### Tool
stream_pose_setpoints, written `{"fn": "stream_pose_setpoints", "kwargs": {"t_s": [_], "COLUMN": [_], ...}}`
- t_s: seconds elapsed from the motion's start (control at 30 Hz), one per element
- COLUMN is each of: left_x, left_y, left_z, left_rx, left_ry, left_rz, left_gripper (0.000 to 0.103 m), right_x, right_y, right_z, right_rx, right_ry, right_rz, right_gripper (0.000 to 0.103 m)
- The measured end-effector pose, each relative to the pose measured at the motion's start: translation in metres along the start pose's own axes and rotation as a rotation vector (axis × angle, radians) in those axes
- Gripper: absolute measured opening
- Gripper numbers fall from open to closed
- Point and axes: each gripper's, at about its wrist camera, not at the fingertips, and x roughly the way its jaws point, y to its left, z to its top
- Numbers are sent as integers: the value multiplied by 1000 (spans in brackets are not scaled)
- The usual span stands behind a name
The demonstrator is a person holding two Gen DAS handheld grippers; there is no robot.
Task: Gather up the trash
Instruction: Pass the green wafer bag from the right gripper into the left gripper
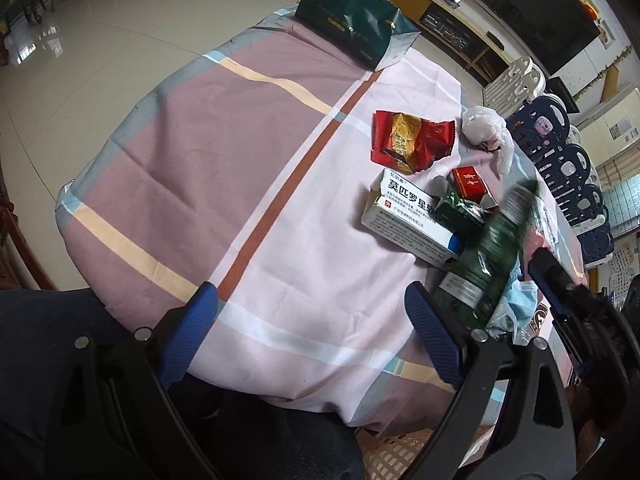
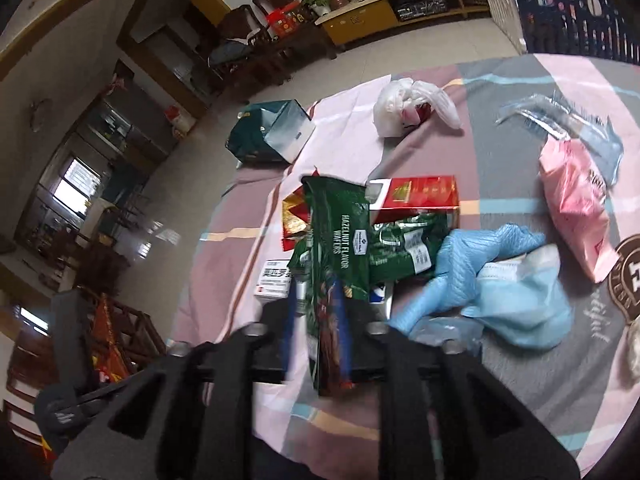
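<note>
Wrapper first: green hazelnut wafer wrapper stands between the right gripper fingers, over the near part of the table. Jaws are partly apart; motion blur hides whether the pads still press on it, so I cannot tell if it is gripped. Judged handling: thin crinkly foil-plastic film, near weightless, slick, collapses under pinch; best taken low on the flat body (not the torn top edge). Left gripper hangs over bare cloth with fingers wide apart, nothing between them. Other trash nearby: stiff cardboard medicine box, red cigarette box, crumpled red-gold foil wrapper, limp blue glove, soft face mask, knotted white plastic bag.
</note>
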Motion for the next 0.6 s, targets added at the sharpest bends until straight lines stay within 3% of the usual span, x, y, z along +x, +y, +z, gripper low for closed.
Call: {"fn": "stream_pose_setpoints", "kwargs": {"t_s": [0.03,0.07,0.13,0.2,0.3,0.43,0.5,0.53,0.57,0.6], "left_x": [1,2,5,8,9,10,9,9,8,8], "left_y": [-1,-2,-4,-6,-8,-12,-18,-23,-30,-36], "left_z": [-1,-1,-2,-4,-6,-8,-9,-10,-11,-13], "left_rx": [4,10,21,24,28,42,66,82,107,126], "left_ry": [2,7,22,38,44,49,54,58,56,48], "left_rz": [-1,-4,-16,-32,-39,-57,-100,-116,-136,-144], "left_gripper": [94,94,94,94,94,94,94,95,95,95], "right_x": [-8,-17,-31,-39,-31,3,15,14,12,9], "right_y": [-1,-2,-7,-8,-9,-17,-22,-21,-19,-19], "right_z": [0,0,2,0,-14,-39,-49,-53,-56,-58], "right_rx": [18,30,27,-13,-84,-130,-140,-157,-168,-160], "right_ry": [-32,-67,-105,-111,-53,41,58,41,30,31], "right_rz": [10,6,-34,-145,-277,-371,-389,-395,-387,-365], "right_gripper": [54,57,56,56,56,56,57,51,24,21]}}
